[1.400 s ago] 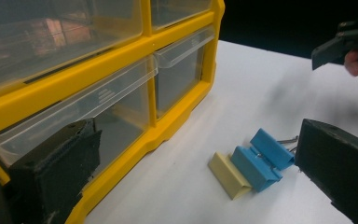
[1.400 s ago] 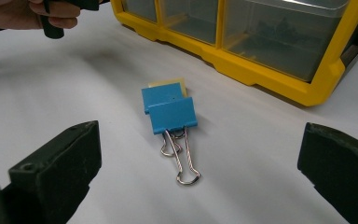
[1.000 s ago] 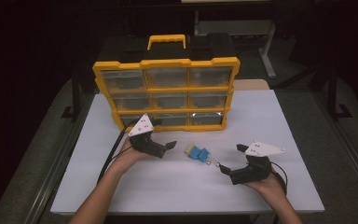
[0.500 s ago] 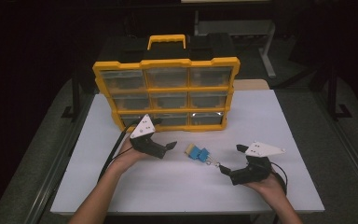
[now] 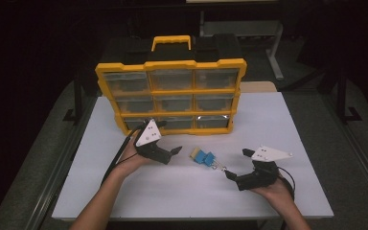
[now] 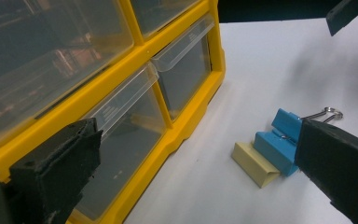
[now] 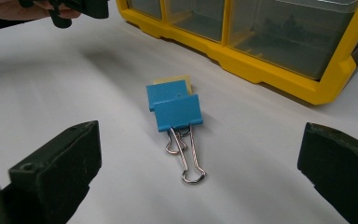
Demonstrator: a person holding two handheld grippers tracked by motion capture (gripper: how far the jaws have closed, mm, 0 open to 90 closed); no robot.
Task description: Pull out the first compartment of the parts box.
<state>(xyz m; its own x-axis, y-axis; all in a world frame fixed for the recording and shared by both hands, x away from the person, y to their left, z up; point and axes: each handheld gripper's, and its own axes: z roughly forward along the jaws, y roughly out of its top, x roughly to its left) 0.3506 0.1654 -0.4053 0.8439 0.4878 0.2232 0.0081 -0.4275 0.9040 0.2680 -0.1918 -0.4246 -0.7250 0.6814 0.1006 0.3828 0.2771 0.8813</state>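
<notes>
In front of the yellow drawer cabinet [image 5: 172, 91], I'm seeing blue binder clips [image 7: 173, 108] lying on a pale yellow pad [image 6: 255, 164], silver wire handles pointing at my right gripper [image 5: 236, 165]; both it and my left gripper [image 5: 172, 152] are holding their jaws wide apart.

We log two hand-held grippers, left gripper [image 5: 171, 152] and right gripper [image 5: 238, 164], both matte black with blocky two-piece jaws. Each carries a pale grey three-cornered plate on top, dotted with small dark marks. A black cable trails behind each. Forearms are bare, no sleeves visible.

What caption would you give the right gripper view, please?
Open right gripper facing blue binder clips on the white table, yellow drawer organizer behind.
</notes>
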